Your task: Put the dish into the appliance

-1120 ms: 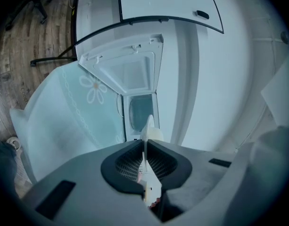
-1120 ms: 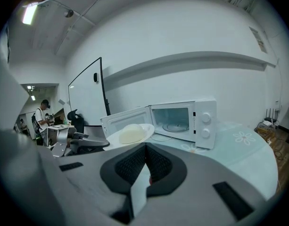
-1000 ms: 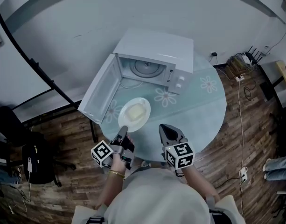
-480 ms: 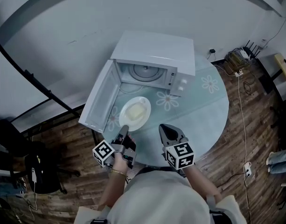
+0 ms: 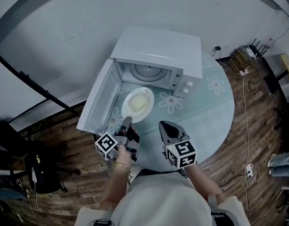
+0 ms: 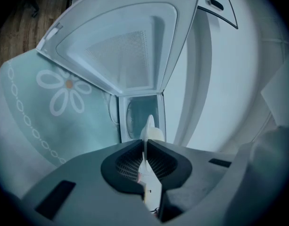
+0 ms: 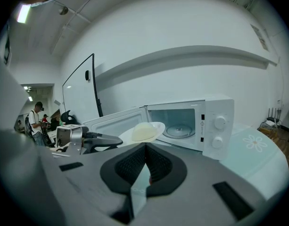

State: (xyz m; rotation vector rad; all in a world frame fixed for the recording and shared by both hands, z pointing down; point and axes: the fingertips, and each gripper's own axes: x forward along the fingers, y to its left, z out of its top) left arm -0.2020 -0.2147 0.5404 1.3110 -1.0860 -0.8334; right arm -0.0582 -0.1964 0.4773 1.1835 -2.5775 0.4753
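Note:
A white dish [image 5: 137, 103] with a pale yellow lump on it hangs just in front of the white microwave [image 5: 158, 51], whose door [image 5: 98, 100] is swung open to the left. My left gripper [image 5: 127, 122] is shut on the dish's near rim. In the left gripper view the dish [image 6: 151, 131] stands edge-on between the pads, facing the cavity. The glass turntable [image 5: 146, 71] inside is bare. My right gripper [image 5: 164, 125] hovers to the right of the dish, shut and holding nothing. The right gripper view shows the dish [image 7: 143, 132] and the left gripper [image 7: 87, 140] before the open cavity.
The microwave stands on a round pale-green glass table [image 5: 205, 107] with flower prints. The control knobs [image 7: 219, 122] are on the microwave's right side. Cables and a power strip [image 5: 243, 69] lie on the wood floor at right. A person [image 7: 37, 114] stands far off at left.
My left gripper has carried the dish forward, closer to the microwave's opening. The right gripper has stayed about where it was.

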